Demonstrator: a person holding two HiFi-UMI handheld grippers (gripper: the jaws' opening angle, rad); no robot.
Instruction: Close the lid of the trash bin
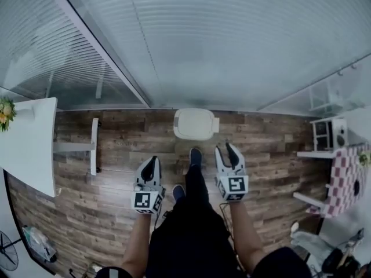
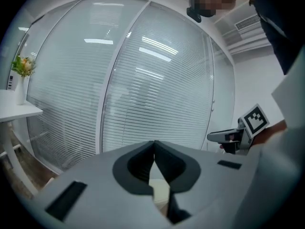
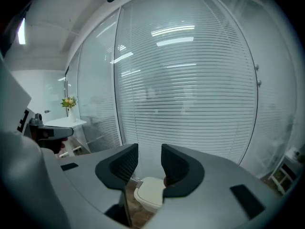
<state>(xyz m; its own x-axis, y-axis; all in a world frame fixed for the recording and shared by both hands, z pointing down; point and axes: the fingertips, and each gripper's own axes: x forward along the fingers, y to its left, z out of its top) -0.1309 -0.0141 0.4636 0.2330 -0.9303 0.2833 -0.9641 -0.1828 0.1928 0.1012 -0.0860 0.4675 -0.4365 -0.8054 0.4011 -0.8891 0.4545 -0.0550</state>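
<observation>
One trash bin, two grippers

1. The trash bin, at twelve o'clock: smooth cream plastic with a matt lid.
2. The floor: grainy brown wood planks, low sheen.
3. The wall: glass, finely slatted, soft glare.
4. The cloth, at three o'clock: checked fabric.
5. The left gripper and the right gripper: matt grey plastic.

Grey left gripper and right gripper, black jaws (checkered marker cubes), black trousers, dark shoes
</observation>
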